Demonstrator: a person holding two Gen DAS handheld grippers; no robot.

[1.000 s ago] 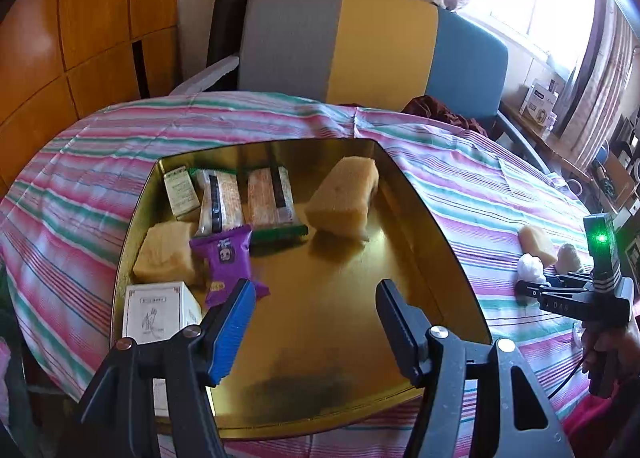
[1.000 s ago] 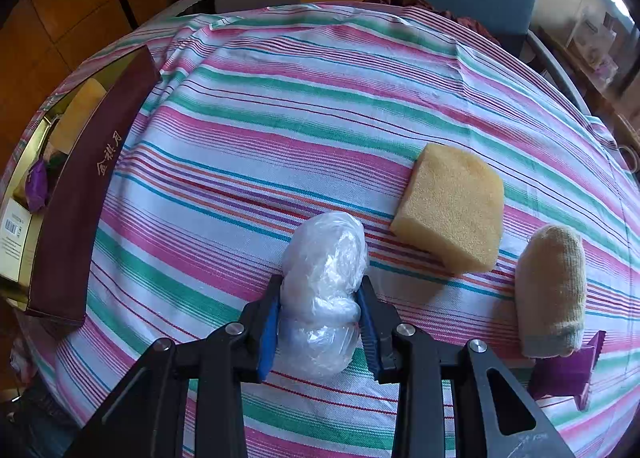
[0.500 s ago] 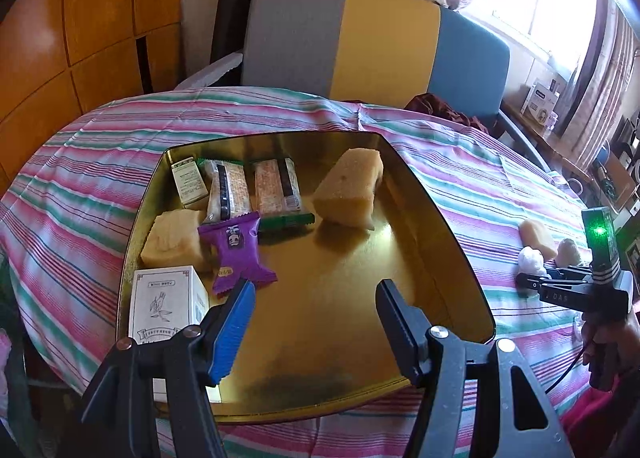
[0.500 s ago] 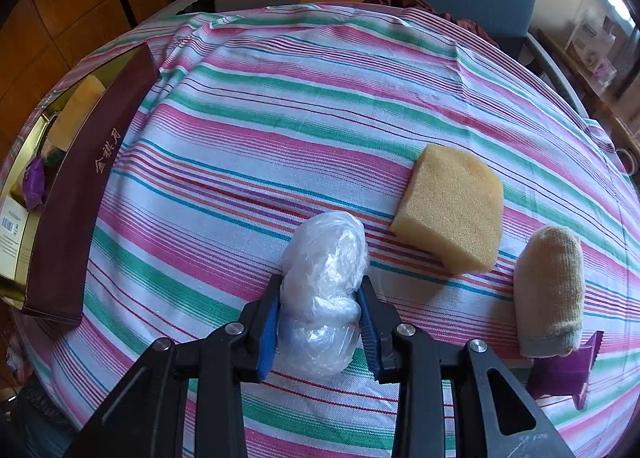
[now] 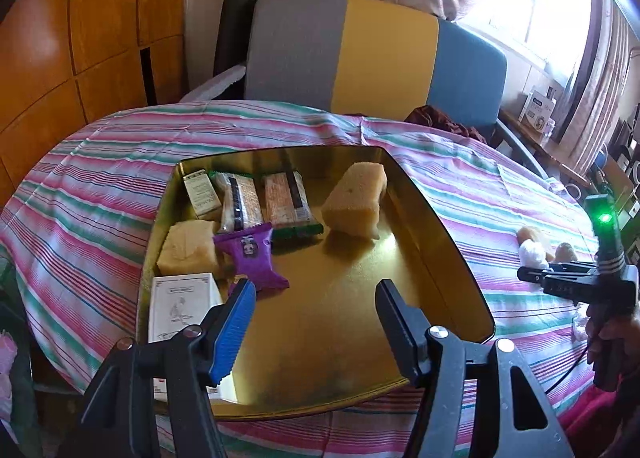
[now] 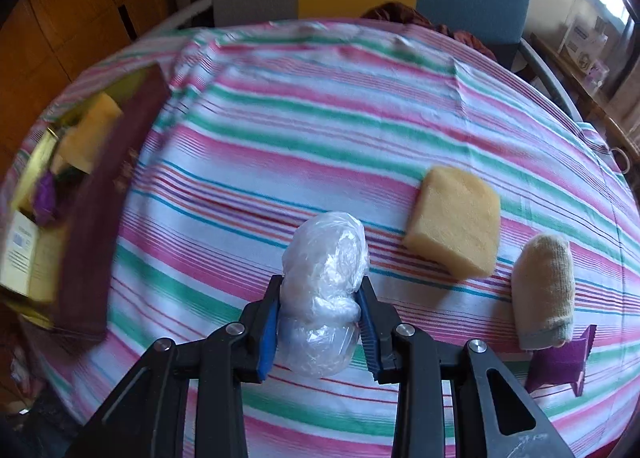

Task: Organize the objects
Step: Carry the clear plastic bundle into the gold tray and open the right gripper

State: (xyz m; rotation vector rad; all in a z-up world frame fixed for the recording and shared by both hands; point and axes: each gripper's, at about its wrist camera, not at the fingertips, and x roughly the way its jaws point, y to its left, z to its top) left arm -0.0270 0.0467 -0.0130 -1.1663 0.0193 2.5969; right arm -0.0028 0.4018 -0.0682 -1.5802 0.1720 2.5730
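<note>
Two pairs of tongs are at work, and only one has anything in it. The right tongs (image 6: 319, 328) are closed on a white plastic-wrapped bundle (image 6: 323, 298), their blue pads pressed into its lower half; whether the bundle rests on the striped cloth or is lifted off it cannot be told, and the blur in this view hints at motion. The left tongs (image 5: 316, 322) stand wide apart and hold nothing, hovering over the bare near part of the gold tin tray (image 5: 436, 234).

Outward from the right tongs, three things lie loose on the table (image 6: 320, 130): a yellow sponge (image 6: 454, 220) just beside the bundle, a rolled beige cloth (image 6: 546, 290) further right, and a purple piece (image 6: 560, 360) at the near edge, touching or nearly touching the cloth's end.

Outward from the left tongs, the tray already carries a fair load: a purple packet (image 5: 252, 254), a white carton (image 5: 182, 308) at the near left corner, a pale sponge block (image 5: 188, 248), a small box (image 5: 202, 192) at the far left, two wrapped bars (image 5: 262, 202) side by side, and a larger sponge (image 5: 354, 200) standing apart toward the right wall.

By my reading the job is well past halfway: seven pieces are in the tray, one is gripped, and three wait on the cloth. The tray's near half is free, so room should not be the difficulty.
</note>
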